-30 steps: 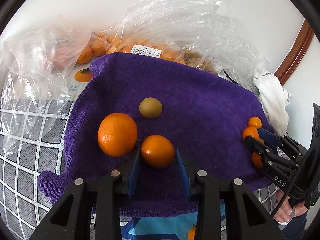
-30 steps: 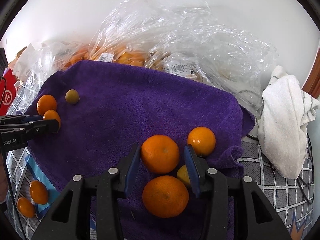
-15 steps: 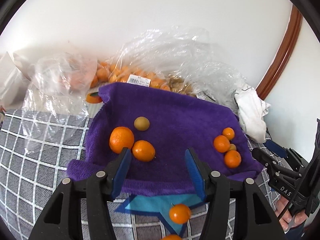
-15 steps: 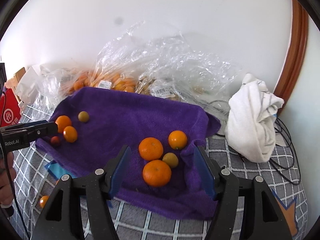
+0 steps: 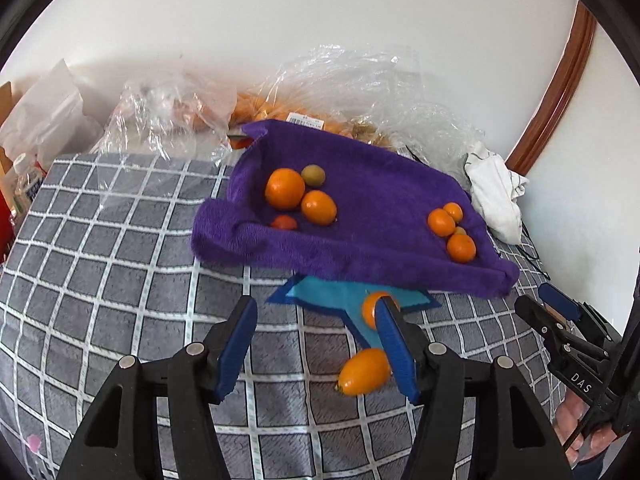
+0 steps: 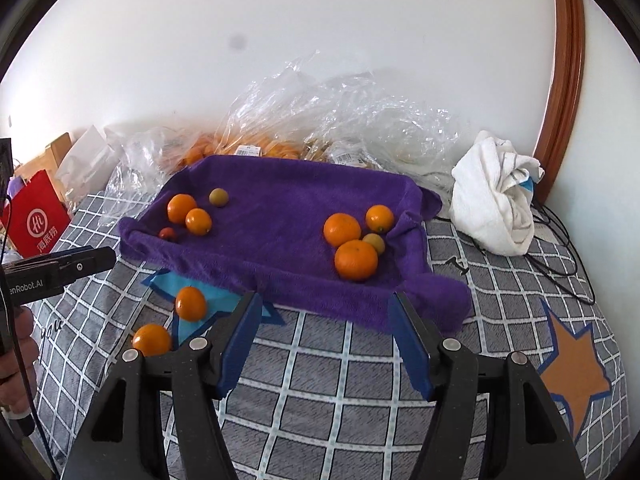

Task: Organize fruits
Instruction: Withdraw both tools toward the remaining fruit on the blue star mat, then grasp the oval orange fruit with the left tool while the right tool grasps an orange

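A purple towel [image 5: 380,184] lies on the grey checked bedspread with two clusters of fruit on it. The left cluster holds an orange [image 5: 285,189], a mandarin [image 5: 319,208], a greenish fruit [image 5: 313,175] and a small red one [image 5: 284,223]. The right cluster has a large orange [image 6: 356,260], two more oranges [image 6: 342,229] and a yellowish fruit [image 6: 374,243]. Two loose mandarins [image 5: 364,372] [image 6: 191,303] lie in front of the towel. My left gripper [image 5: 316,302] hovers over the bedspread, its jaws opening and empty. My right gripper [image 6: 326,296] is open and empty before the towel's front edge.
Crumpled clear plastic bags [image 6: 320,120] with more oranges lie behind the towel against the wall. A bundled white cloth [image 6: 496,196] and black cables [image 6: 560,240] sit at the right by a wooden door frame [image 6: 560,80]. A red bag [image 6: 34,220] stands at the left.
Both grippers let go of the oranges they were closed around and pulled back and upward from the towel. Their jaws now stand wider, and the released oranges rest in their clusters.
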`<state>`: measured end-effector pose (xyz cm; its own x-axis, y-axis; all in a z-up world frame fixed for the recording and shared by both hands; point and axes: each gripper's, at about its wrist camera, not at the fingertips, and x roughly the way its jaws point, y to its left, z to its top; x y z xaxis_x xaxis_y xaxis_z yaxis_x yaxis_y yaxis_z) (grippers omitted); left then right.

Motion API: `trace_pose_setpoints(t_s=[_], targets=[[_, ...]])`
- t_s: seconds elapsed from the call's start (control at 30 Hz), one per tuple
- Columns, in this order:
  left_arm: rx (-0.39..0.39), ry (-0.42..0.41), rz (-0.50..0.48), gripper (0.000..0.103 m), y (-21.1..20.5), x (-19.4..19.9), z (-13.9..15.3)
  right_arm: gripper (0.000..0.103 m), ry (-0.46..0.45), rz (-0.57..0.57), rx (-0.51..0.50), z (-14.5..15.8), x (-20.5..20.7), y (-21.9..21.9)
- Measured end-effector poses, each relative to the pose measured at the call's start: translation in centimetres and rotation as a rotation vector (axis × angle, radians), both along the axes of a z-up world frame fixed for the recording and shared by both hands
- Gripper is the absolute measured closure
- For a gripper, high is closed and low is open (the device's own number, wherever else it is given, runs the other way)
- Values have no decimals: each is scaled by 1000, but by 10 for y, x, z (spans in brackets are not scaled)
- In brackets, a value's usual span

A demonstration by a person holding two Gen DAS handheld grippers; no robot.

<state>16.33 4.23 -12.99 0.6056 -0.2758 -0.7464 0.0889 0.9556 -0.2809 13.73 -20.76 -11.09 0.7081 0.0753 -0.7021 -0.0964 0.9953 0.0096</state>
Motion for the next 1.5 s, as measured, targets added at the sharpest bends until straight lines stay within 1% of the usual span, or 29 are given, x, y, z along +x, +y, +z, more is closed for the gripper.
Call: trace_pose_setpoints(t_s=[0.07,0.17,0.27,0.33,0.4,0.47,0.53,0.6,0.73,0.77,0.87,0.93,0.97,1.07,1.1,1.2,1.27,1.4,1.5], targets=[[-10,14,-23,44,-5,-7,-9,38,5,1,-7,-6,-8,0],[-1,28,-62,44,-18,-14,-22,38,21,-5,-10,-18,-17,-4],[3,51,-98,45,-29,-18,-34,38,52,-16,-1,-29,-20,-10],[-1,57,-114,46,-36,-19,-40,38,58,-27,14,-34,-24,-15],[-2,60,-118,50,-41,-20,-44,38,65,-28,34,-37,-25,-18],[6,67,-118,58,-47,-18,-49,38,61,-19,51,-39,-26,-18],[30,46,-115,65,-49,-19,-49,38,56,-15,56,-40,-25,-17],[28,34,-121,66,-49,-19,-48,38,60,-5,65,-42,-23,-14],[37,-6,-82,70,-35,-19,-36,38,63,17,64,-44,-17,-3],[45,-13,-76,78,-30,-17,-33,38,65,23,65,-44,-15,0],[77,-19,-44,79,-14,-12,-26,39,71,46,64,-46,-8,14],[87,-39,-34,84,-3,-10,-24,39,72,68,65,-47,-2,26],[93,-36,-25,83,0,-9,-25,40,73,78,63,-48,0,31],[26,-5,-43,84,13,-8,-31,40,75,99,45,-50,8,47],[17,5,-49,84,16,-8,-33,40,79,105,46,-51,11,50],[54,9,-52,84,18,-10,-41,40,82,122,54,-51,17,59],[91,16,-26,84,24,-9,-45,40,87,137,54,-51,22,65],[45,28,0,84,43,-8,-45,41,100,166,78,-52,33,75],[21,39,21,83,54,-6,-46,45,109,183,89,-53,42,84]])
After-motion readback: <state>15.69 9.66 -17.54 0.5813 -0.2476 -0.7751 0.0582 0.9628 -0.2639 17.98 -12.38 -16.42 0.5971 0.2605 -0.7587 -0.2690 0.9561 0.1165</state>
